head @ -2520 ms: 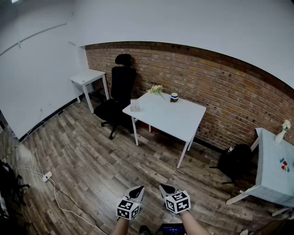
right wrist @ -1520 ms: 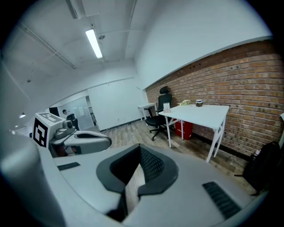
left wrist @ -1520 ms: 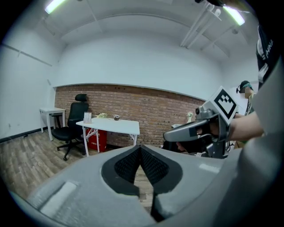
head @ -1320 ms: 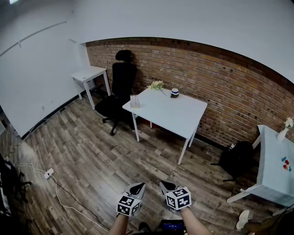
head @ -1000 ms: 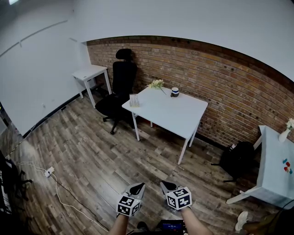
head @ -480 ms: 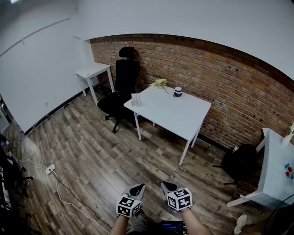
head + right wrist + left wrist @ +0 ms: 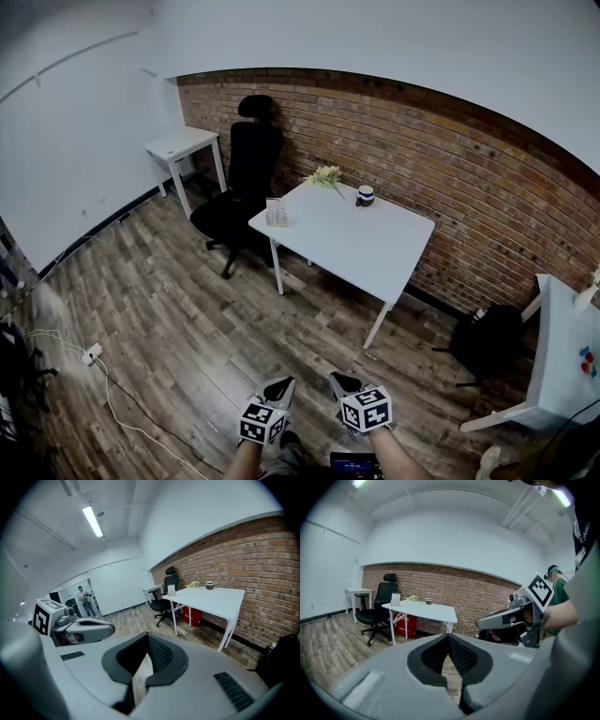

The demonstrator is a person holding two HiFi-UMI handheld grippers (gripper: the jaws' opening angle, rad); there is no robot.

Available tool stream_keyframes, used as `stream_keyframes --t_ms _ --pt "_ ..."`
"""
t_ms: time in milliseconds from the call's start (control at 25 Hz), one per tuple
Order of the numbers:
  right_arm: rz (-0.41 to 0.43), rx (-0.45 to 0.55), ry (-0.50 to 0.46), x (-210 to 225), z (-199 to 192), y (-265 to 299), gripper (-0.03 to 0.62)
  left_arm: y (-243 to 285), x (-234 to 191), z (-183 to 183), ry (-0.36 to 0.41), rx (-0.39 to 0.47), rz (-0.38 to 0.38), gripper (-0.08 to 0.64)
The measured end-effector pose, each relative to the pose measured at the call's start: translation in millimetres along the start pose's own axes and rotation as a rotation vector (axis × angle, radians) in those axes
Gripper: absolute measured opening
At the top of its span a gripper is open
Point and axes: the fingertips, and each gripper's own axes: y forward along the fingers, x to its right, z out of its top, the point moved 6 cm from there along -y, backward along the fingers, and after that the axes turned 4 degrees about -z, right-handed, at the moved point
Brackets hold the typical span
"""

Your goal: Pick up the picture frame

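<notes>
The picture frame point(image 7: 275, 214) is a small, pale upright frame standing on the near left corner of the white table point(image 7: 375, 248) by the brick wall. It also shows far off as the frame point(image 7: 395, 599) in the left gripper view and as the frame point(image 7: 171, 590) in the right gripper view. My left gripper point(image 7: 280, 386) and right gripper point(image 7: 340, 382) hang side by side over the wooden floor, well short of the table. Both are shut with nothing between their jaws.
Flowers point(image 7: 325, 175) and a mug point(image 7: 366, 195) stand at the table's back edge. A black office chair point(image 7: 246, 178) stands left of it, beside a small white side table point(image 7: 180, 148). Another white table point(image 7: 567, 356) and a black bag point(image 7: 487, 342) are on the right. A cable with a plug strip point(image 7: 91, 354) lies on the floor.
The view has shifted a little as I walk across the floor toward the table. Both grippers stay shut, side by side, at the bottom of the picture.
</notes>
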Motion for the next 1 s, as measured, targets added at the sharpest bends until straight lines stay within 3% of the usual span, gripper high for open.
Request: stream_keyframes --t_ms 480,1000 --pt "-0.04 -0.007 0.002 -17.1 53.2 88.9 0.008 19.3 -108.1 27.0 -0.022 0.003 -0.035 0.012" --pt "-0.085 -0.03 0.022 -13.4 69.5 125.3 0.008 41.5 -149.2 29.6 -0.058 -0.011 -0.084 0.011"
